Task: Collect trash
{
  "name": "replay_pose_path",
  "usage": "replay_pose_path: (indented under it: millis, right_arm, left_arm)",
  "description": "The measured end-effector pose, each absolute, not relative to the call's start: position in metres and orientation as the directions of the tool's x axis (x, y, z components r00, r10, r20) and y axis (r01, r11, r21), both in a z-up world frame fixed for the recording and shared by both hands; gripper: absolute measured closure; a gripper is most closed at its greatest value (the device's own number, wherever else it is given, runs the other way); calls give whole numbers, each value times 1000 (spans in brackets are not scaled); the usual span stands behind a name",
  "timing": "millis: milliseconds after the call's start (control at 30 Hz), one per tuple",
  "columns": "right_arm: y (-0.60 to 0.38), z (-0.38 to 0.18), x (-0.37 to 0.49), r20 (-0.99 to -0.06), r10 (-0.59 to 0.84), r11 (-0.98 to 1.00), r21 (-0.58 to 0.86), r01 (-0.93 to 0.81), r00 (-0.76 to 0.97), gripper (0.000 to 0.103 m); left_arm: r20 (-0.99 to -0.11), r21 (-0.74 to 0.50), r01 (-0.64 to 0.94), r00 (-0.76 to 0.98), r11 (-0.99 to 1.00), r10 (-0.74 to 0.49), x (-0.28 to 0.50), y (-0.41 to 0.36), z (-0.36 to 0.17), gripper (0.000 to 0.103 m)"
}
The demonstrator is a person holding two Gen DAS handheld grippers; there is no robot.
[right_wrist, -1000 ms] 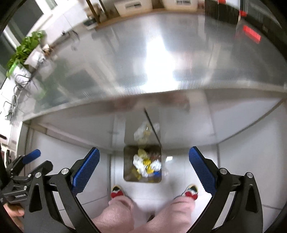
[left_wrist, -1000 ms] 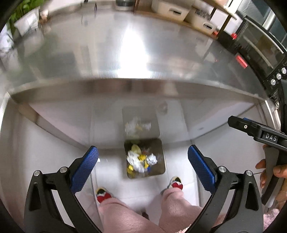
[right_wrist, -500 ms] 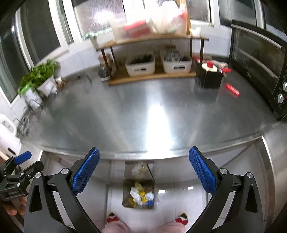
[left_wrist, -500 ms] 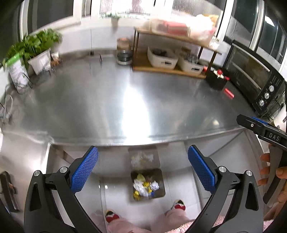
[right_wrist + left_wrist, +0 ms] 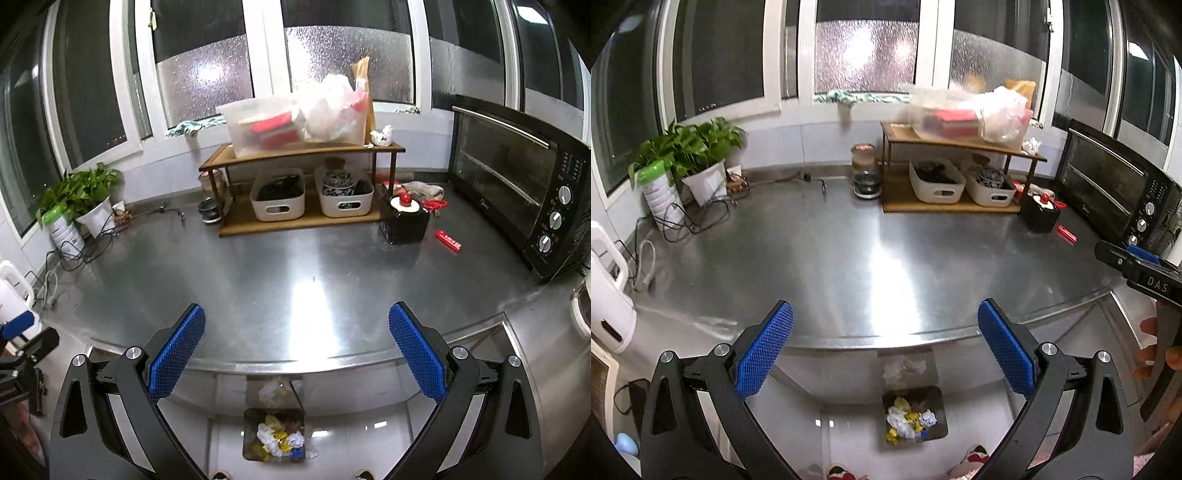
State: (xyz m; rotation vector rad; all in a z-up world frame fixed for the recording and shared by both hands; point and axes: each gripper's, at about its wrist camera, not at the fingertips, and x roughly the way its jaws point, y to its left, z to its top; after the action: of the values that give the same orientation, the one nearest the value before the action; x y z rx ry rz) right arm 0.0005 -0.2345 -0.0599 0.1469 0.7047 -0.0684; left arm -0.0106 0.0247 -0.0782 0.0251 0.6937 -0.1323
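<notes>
Left claw (image 5: 885, 349): wide, holding nothing, above tabletop's near edge.
Right claw (image 5: 296, 350): wide, holding nothing, above same edge.
Tabletop (image 5: 295, 266): bare steel across the middle; rack (image 5: 301, 184) and oven (image 5: 517, 192) along far and right edges.
Trash (image 5: 279, 437): crumpled in floor bin (image 5: 251, 448), below near edge.

Left wrist view: high above counter (image 5: 886, 258) front edge, facing windows, set toward the left — plant (image 5: 698, 147) nearer. Right wrist view: same height and heading, set rightward — oven (image 5: 517, 192) nearer. Shared: counter, shelf (image 5: 960, 173), oven, trash bin (image 5: 274, 435) on floor below.
</notes>
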Motion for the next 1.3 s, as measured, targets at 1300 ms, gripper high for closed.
replay_pose_path:
  millis: [1300]
  right_arm:
    - [-233, -52, 3, -611, -22, 988, 109, 112, 792, 3]
  left_arm:
    - [-585, 4, 125, 805, 992, -99, -4, 18, -66, 8]
